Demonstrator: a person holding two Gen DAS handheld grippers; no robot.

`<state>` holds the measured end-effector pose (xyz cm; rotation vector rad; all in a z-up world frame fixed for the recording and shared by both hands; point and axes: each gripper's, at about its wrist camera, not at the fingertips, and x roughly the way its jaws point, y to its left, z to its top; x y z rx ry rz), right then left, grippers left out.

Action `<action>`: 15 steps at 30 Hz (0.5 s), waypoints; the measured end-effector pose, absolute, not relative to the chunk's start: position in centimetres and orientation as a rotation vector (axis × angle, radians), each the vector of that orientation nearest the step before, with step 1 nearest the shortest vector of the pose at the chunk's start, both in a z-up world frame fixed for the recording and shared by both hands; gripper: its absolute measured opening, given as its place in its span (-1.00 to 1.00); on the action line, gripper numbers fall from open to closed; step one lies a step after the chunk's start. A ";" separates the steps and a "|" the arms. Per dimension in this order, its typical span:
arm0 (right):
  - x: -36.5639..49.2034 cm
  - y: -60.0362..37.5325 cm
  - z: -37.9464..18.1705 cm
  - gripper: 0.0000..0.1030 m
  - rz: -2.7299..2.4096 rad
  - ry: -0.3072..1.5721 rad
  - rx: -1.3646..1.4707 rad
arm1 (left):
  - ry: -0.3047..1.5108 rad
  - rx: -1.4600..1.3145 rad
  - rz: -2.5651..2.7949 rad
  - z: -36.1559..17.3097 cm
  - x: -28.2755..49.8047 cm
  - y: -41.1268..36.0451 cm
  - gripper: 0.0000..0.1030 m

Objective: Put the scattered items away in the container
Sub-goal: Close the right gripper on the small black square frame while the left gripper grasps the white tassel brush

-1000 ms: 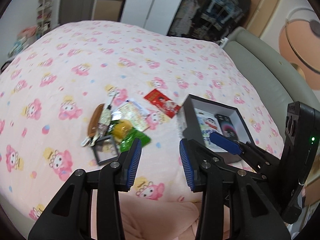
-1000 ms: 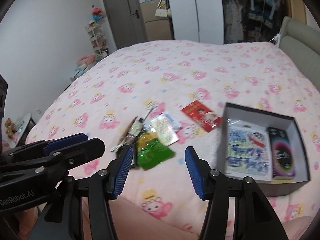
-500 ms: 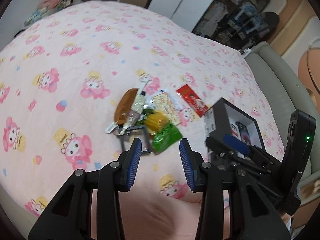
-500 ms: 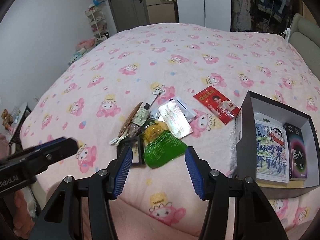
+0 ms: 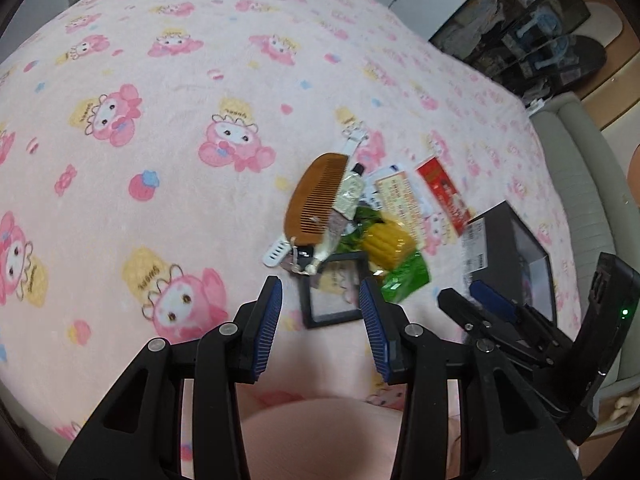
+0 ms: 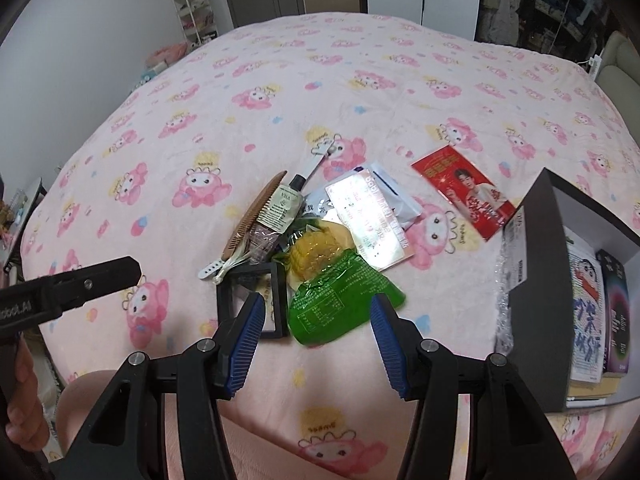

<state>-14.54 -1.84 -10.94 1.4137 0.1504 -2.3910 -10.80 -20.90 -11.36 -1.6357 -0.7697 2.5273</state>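
A pile of small items lies on the pink bed: a brown comb [image 5: 316, 196], a cream tube [image 6: 280, 210], a black square frame [image 6: 256, 300], a green and yellow corn packet [image 6: 336, 296], a shiny card packet [image 6: 368, 220] and a red card [image 6: 464, 196]. The black box [image 6: 536, 272] stands to the right and holds a cartoon packet [image 6: 588, 320] and a dark box. My left gripper [image 5: 320, 300] is open just in front of the frame [image 5: 336, 296]. My right gripper [image 6: 316, 312] is open over the green packet. Both are empty.
The bed's near edge runs under both grippers. A grey headboard [image 5: 580, 168] lies right of the box. A shelf [image 6: 196, 12], doors and a wardrobe stand beyond the bed's far side. The right gripper shows in the left wrist view [image 5: 480, 300].
Both grippers have moved forward and down toward the pile, which now looks larger. Both stay open. Nothing on the bed has moved.
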 end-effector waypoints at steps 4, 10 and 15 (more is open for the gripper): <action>-15.8 -2.1 -12.6 -0.01 -2.369 0.153 1.459 | -0.762 -1.686 2.423 -13.1 -12.5 -21.8 -0.21; -16.8 -2.8 -15.2 -0.01 -2.302 0.152 1.529 | -0.766 -1.737 2.305 -15.6 -14.3 -21.7 -0.21; -17.1 -3.9 -16.8 -0.02 -2.216 0.153 1.557 | -0.707 -1.744 2.114 -18.1 -15.7 -21.0 -0.21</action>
